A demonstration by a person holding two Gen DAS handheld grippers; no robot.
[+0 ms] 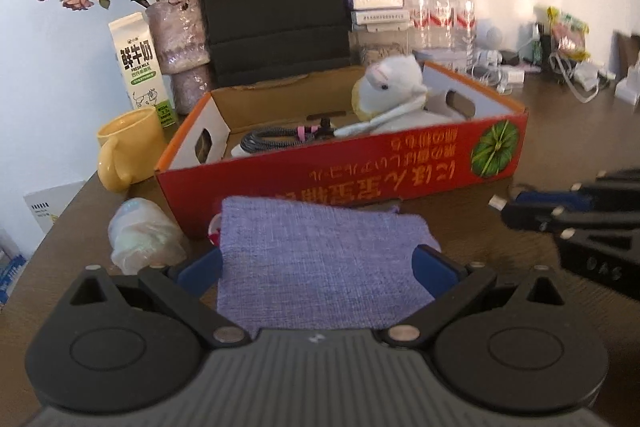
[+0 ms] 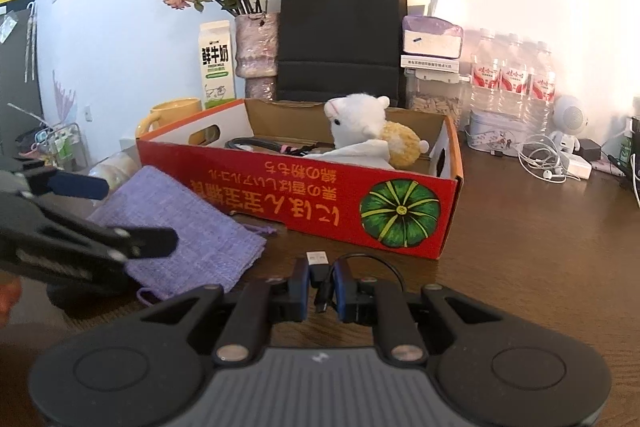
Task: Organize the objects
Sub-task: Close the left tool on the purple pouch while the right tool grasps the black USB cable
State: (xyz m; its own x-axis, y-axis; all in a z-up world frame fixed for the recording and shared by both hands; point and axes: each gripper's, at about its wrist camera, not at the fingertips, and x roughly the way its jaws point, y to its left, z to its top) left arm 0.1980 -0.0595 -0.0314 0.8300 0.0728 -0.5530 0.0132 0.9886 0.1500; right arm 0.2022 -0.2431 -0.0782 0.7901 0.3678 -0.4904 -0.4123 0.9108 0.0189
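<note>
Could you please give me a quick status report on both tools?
Left tool open, straddling purple woven pouch. Right tool shut on short black USB cable. Red cardboard box just ahead, path clear.

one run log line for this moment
left tongs: open, straddling purple pouch | right tongs: shut on usb cable | red box: holds plush toy

The left gripper points forward and slightly down, its blue-padded fingers spread wide on either side of a purple cloth pouch. To its right, the right gripper also tilts downward, its fingers drawn close together and pinching a short black USB cable near its plug.
</note>
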